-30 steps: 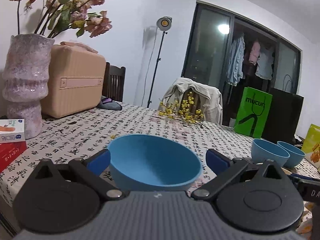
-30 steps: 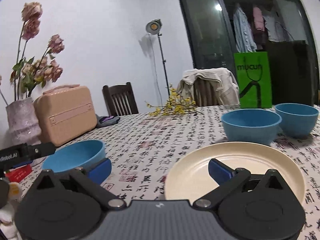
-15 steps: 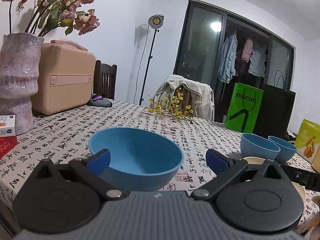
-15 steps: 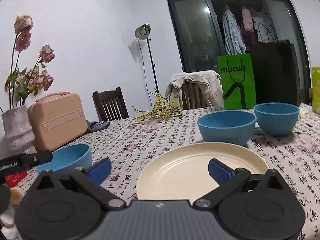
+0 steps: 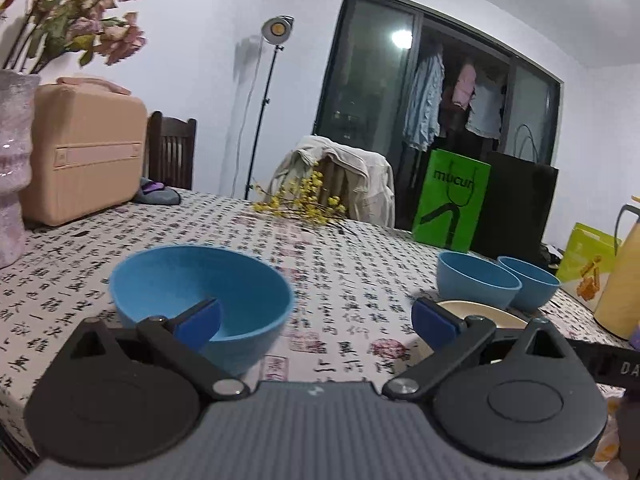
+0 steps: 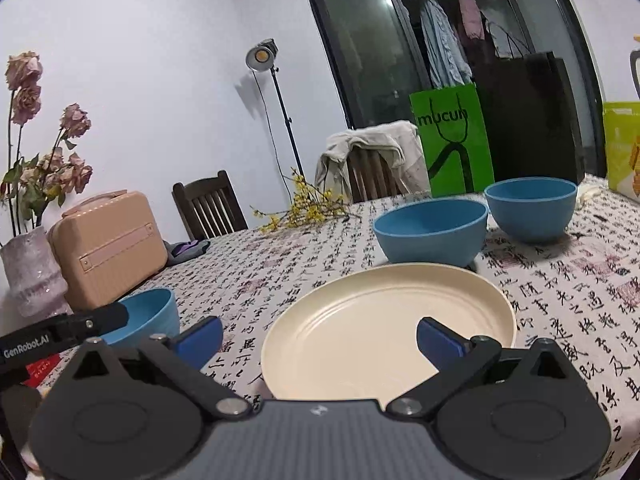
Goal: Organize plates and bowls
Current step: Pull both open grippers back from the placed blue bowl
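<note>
Plate (image 5: 480, 312) sits half hidden behind left gripper (image 5: 316, 320), its jaws spread.

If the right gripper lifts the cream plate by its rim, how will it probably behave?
The cream plate looks rigid and thin, so probably light. Its matte surface should grip reasonably. Held by one edge between the open right gripper's fingers, it may droop.

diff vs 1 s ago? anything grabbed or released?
Nothing grabbed or released; both grippers stay open. The left gripper swung right, so the near blue bowl went from centred between its fingers to the left one. The right gripper closed in over the cream plate. Bowls and plate look unmoved.
</note>
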`<state>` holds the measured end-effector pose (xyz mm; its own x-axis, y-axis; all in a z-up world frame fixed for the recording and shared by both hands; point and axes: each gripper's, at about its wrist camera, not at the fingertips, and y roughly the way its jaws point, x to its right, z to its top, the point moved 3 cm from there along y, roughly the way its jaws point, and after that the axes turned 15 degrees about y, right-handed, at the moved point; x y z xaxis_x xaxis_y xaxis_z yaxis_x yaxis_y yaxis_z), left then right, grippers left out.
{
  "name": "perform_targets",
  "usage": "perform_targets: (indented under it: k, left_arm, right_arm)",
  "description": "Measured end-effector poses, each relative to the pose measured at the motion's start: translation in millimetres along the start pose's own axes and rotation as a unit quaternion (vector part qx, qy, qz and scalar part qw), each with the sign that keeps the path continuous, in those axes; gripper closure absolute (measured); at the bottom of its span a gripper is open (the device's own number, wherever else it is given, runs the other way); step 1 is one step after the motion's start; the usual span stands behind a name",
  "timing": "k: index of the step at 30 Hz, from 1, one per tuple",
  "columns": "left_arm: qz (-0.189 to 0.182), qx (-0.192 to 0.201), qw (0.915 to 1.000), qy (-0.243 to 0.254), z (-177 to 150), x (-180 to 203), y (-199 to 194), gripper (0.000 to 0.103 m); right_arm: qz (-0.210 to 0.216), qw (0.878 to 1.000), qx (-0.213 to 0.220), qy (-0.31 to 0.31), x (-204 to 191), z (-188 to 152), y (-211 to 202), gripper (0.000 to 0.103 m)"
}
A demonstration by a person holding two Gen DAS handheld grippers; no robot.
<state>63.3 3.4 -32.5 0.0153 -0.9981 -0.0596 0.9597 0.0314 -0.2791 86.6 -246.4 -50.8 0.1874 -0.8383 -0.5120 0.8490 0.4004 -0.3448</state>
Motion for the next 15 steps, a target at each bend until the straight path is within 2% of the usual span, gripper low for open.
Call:
perform_targets:
  k: [4, 15]
  left_arm:
    - [-0.011, -0.007, 0.9999, 0.008, 3, 9, 5, 0.0]
    - [-0.026, -0.013, 0.9995, 0.01, 16, 18, 24, 0.0]
  right_arm:
    - [0.003, 1.0, -0.016, 0.01, 4, 0, 0, 0.0]
    - [0.007, 0.999, -0.021, 0.024, 13, 11, 0, 0.0]
